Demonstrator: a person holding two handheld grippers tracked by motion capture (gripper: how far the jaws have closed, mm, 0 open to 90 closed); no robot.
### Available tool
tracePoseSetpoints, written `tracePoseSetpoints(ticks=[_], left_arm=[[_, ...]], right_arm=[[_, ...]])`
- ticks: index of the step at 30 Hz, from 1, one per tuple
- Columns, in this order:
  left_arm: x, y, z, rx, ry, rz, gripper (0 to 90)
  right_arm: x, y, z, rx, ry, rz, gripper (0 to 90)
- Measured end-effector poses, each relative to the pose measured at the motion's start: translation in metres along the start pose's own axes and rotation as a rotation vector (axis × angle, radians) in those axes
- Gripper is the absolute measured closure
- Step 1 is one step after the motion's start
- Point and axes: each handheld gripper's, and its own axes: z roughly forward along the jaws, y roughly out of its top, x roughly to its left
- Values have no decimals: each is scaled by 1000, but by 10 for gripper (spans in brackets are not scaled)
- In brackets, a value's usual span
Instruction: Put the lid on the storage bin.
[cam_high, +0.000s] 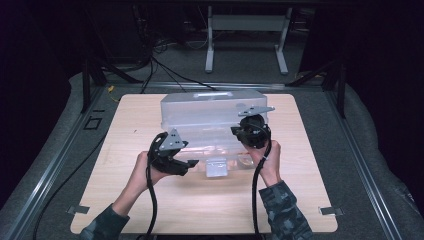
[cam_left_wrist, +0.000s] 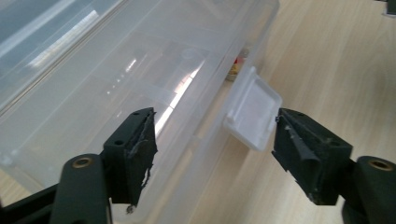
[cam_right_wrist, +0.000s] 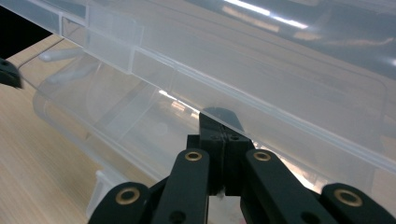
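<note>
High view: a clear plastic box (cam_high: 212, 117) with a lid (cam_high: 215, 102) sits on the wooden table (cam_high: 300, 200), toward its far middle. The lid looks raised at the front. A white latch (cam_high: 217, 167) hangs out from the box's near side. The left gripper (cam_high: 186, 166) is just left of the latch, and the right gripper (cam_high: 235, 131) is at the box's front right, up at the lid. A small pale item (cam_high: 245, 160) shows through the near wall; what it is cannot be told.

Left gripper view: the jaws stand wide apart, holding nothing. The latch (cam_left_wrist: 252, 109) lies between them, close to the right-hand jaw. Behind it, inside the box (cam_left_wrist: 116, 84), is a small red and yellow thing (cam_left_wrist: 237, 65), too blurred to name.

Right gripper view: the jaws are pressed together with the lid (cam_right_wrist: 261, 65) edge at their tips, seemingly pinched. Below, the box (cam_right_wrist: 112, 112) is open by a gap.
</note>
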Motion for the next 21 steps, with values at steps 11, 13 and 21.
tracePoseSetpoints(ticks=[11,13,21], left_arm=[[-4,-35,-28,60,34,-73,221],[-2,-44,-28,77,52,-90,184],[6,-74,-23,116,86,-146,132]], right_arm=[[-2,-16,-7,16,-3,32,900],[-3,-18,-10,14,1,36,900],[-4,-31,-15,35,20,43,900]])
